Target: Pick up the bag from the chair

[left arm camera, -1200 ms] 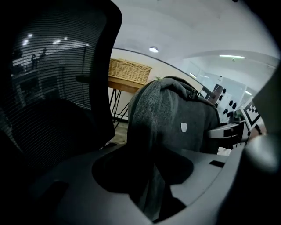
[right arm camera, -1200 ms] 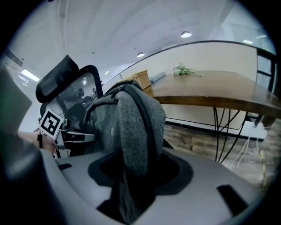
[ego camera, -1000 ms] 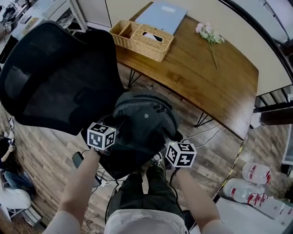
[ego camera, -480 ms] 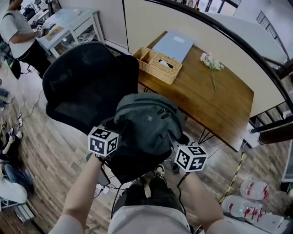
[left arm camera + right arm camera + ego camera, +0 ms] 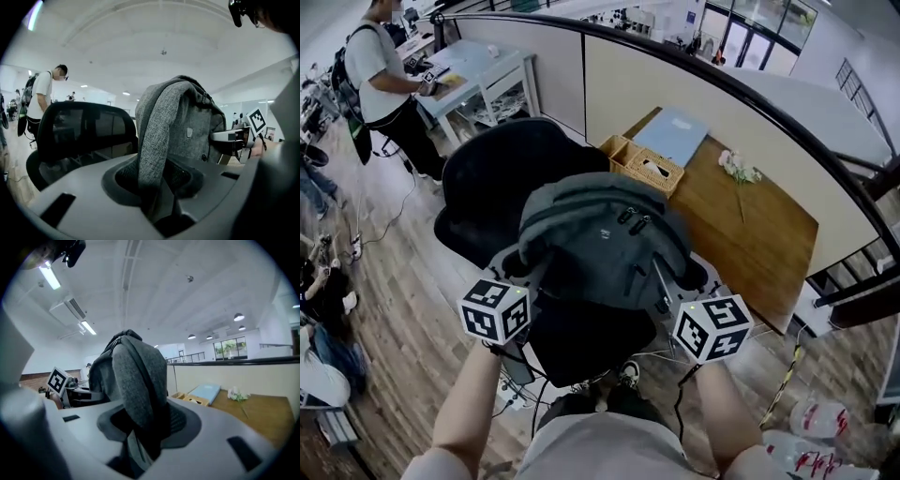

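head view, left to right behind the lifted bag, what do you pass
standing person → white desk → black office chair → wicker basket → flowers

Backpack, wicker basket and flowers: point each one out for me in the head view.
backpack (image 5: 600, 246), head view, on its grey front panel below the zippers.
wicker basket (image 5: 671, 179), head view, on its right end wall.
flowers (image 5: 734, 165), head view, on the pale blossoms.
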The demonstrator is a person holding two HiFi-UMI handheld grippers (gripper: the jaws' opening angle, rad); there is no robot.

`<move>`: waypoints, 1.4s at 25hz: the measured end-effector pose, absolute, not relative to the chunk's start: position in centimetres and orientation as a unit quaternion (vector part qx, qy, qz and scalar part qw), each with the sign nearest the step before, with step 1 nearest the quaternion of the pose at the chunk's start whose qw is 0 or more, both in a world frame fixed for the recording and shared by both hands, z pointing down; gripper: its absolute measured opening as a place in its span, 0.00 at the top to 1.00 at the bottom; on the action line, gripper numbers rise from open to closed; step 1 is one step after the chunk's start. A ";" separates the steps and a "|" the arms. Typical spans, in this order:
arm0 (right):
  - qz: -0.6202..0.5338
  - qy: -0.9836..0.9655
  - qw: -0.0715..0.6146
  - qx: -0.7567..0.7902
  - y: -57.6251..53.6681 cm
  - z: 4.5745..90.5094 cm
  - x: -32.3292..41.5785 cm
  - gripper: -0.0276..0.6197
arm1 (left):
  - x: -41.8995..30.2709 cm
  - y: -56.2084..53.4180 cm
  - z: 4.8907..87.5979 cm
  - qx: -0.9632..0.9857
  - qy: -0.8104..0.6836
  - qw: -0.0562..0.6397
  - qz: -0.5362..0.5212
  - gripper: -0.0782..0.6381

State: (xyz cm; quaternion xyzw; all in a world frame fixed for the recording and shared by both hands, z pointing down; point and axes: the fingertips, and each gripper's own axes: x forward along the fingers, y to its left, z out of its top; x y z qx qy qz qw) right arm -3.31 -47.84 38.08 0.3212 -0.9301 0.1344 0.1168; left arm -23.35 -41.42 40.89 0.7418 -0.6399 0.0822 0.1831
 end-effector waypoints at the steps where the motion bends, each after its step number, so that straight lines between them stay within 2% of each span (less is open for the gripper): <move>1: 0.127 -0.933 0.112 0.317 -47.7 36.8 -3.6 0.73 | -23.5 -41.1 39.6 0.739 -0.646 0.172 0.080 0.72; 9: 0.076 -0.955 0.060 0.279 -45.2 28.5 -5.0 0.73 | -24.2 -36.5 30.9 0.721 -0.686 0.078 0.057 0.72; 16: 0.032 -0.966 0.044 0.251 -42.7 25.5 -5.7 0.73 | -23.8 -32.4 27.5 0.698 -0.714 0.018 0.054 0.72; 24: 0.006 -0.970 0.064 0.235 -40.5 27.2 -6.8 0.73 | -24.1 -29.2 29.8 0.677 -0.732 0.029 0.063 0.71; 35: 0.043 -0.968 0.098 0.226 -39.3 31.9 -6.5 0.75 | -23.4 -27.8 34.1 0.665 -0.740 0.054 0.085 0.71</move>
